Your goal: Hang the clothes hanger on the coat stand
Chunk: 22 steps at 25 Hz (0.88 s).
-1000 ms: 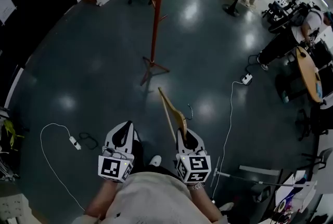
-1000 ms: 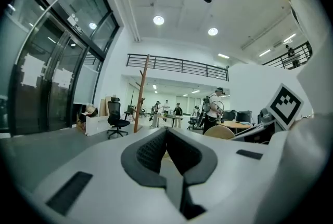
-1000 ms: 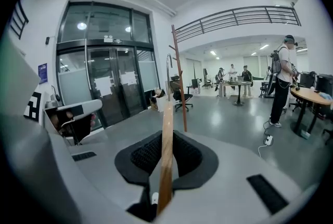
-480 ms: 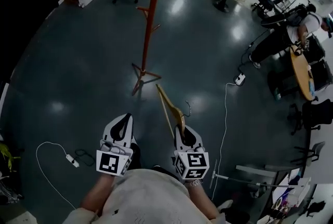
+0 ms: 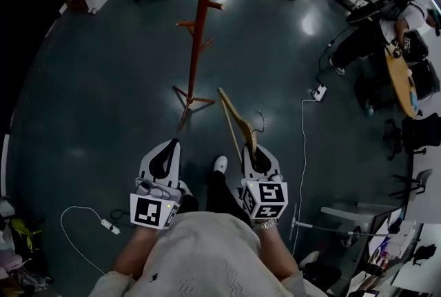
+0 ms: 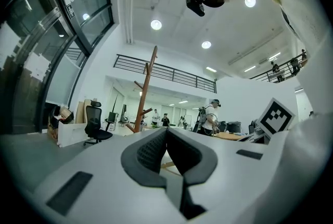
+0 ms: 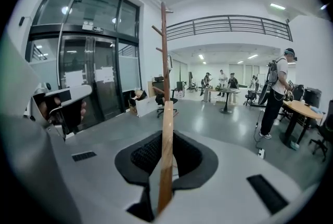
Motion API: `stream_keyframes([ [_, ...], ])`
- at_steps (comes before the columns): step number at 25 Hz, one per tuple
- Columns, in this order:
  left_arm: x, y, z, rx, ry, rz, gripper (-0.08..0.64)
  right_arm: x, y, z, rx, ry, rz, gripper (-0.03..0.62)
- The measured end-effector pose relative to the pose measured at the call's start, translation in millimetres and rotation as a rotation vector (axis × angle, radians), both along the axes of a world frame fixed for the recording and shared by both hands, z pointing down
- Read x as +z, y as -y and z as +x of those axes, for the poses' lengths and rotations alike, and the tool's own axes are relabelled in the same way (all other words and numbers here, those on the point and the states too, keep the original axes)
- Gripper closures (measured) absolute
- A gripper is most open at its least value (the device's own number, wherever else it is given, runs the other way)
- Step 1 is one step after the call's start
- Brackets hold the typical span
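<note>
Head view, looking down on a dark glossy floor [image 5: 103,82] in an open office. Right gripper [image 5: 252,153] clamped shut on one arm of the wooden clothes hanger [image 5: 238,125], the wood pinched edge-on between the pads. Hanger held out ahead and off the floor, with its far end aimed toward the feet of the coat stand [image 5: 196,34] and its metal hook [image 5: 260,122] curling to the right. Left gripper [image 5: 167,149] closed with nothing between the jaws, held level beside the right one. Compared with a second ago: coat stand nearer and larger, though well apart from the hanger; white shoe [image 5: 220,164] stepped forward between the two grippers; white power strip [image 5: 110,225] slipped lower left. A person [image 5: 372,30] at the far right beside a round tabletop [image 5: 400,85].
</note>
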<state>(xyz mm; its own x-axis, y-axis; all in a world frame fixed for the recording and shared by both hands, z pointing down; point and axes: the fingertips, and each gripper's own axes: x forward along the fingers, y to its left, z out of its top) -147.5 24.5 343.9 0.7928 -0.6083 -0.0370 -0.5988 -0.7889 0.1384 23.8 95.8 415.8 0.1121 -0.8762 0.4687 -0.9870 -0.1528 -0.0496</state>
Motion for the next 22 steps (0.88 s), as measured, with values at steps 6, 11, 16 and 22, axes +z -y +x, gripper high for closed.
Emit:
stream_keyframes([
  [6, 22, 69, 30, -0.077, 0.006, -0.033, 0.548, 41, 91, 45, -0.053, -0.016, -0.011, 0.523],
  [11, 14, 124, 65, -0.122, 0.011, -0.026, 0.548, 86, 169, 92, -0.107, -0.072, -0.051, 0.523],
  [16, 0, 167, 102, -0.175, 0.005, -0.019, 0.548, 134, 246, 116, -0.186, -0.115, -0.064, 0.523],
  [22, -13, 190, 127, -0.25, 0.017, -0.037, 0.548, 189, 323, 109, -0.277, -0.131, -0.091, 0.523],
])
